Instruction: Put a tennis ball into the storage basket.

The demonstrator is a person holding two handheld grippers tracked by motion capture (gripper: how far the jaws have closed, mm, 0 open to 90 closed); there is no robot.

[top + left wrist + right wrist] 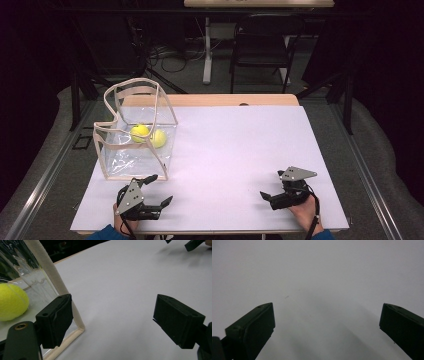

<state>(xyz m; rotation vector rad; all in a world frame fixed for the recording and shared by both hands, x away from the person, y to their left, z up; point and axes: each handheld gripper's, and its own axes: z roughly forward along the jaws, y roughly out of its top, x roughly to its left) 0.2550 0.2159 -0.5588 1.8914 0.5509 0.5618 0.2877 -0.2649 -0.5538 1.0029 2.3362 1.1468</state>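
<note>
On white tabletop [235, 150], a clear soft-plastic bag [137, 132] w/ beige fabric trim stands open-topped at left, two fuzzy yellow tennis balls [148, 135] touching inside, prob. ready for picking. Left gripper [159, 189] sits just beside bag's near corner, jaws spread; right gripper [266, 196], well apart, also spread, empty.

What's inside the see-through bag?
Two yellow tennis balls sit side by side inside the clear bag, toward its back. The bag's cloth edging crosses in front of them, so a small part of each ball is covered.
</note>
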